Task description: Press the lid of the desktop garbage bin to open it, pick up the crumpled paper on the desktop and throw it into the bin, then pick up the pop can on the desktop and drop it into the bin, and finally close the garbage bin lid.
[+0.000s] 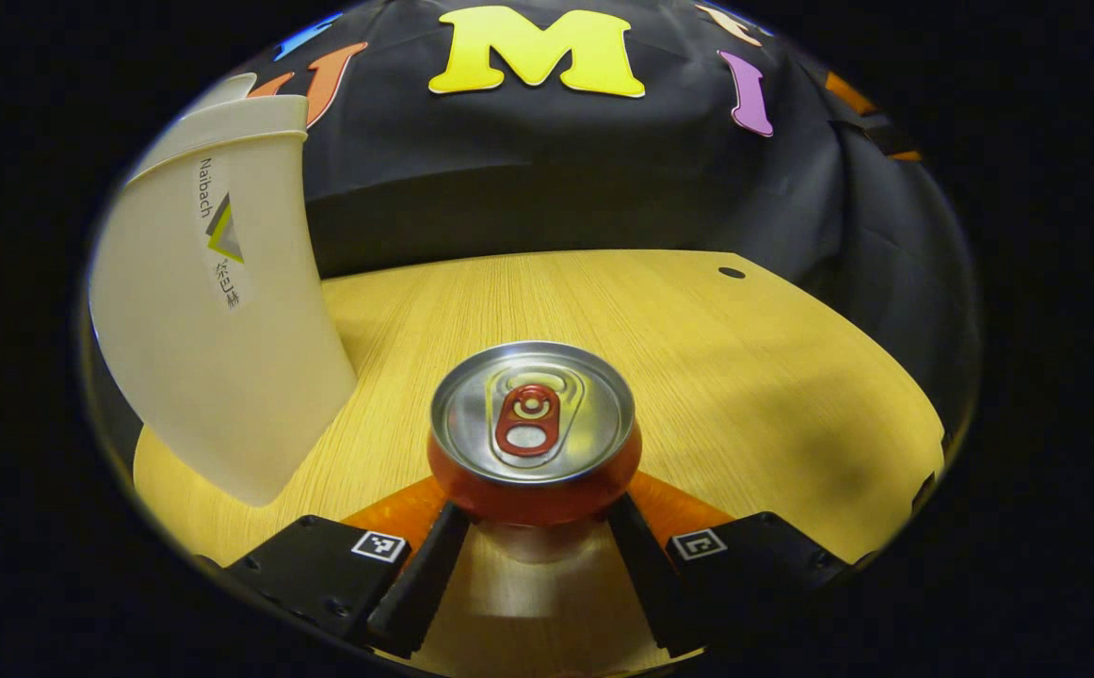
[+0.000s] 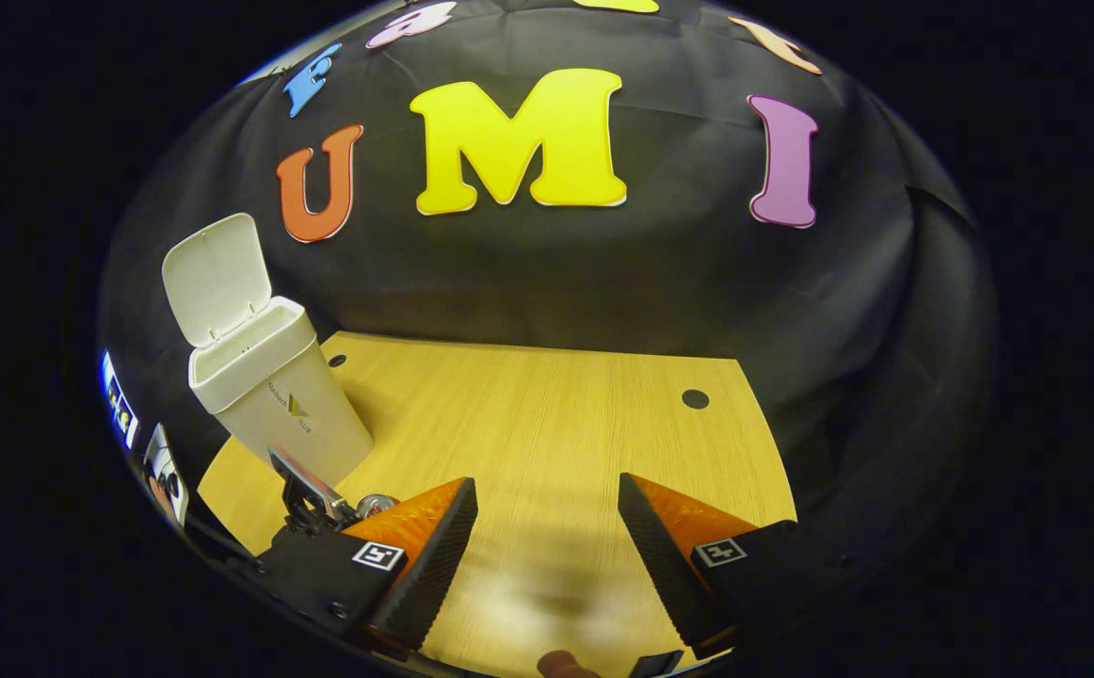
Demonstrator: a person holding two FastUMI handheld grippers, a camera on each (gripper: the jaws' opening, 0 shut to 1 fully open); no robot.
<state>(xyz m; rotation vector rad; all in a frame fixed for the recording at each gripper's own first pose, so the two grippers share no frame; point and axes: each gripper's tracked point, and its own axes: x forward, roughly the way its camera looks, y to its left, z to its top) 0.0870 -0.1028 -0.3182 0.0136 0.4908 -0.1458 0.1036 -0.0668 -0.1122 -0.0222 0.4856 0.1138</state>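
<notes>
Fingers of the left claw [image 1: 533, 556] press both sides of the pop can [image 1: 533, 428], grasping it upright on the desk [image 1: 745, 377], evidently for lifting. Far left stands the bin [image 2: 274, 395], lid [image 2: 217, 278] raised to receive it. Right claw [image 2: 547, 546] hangs released.

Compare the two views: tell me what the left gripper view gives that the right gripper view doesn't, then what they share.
Left gripper view: the pop can upright, seen from above, with the left gripper shut on its sides, and the bin's wall close up. Right gripper view: the bin's lid standing open, and the right gripper open over bare desktop. Both: the garbage bin and the wooden desktop.
</notes>
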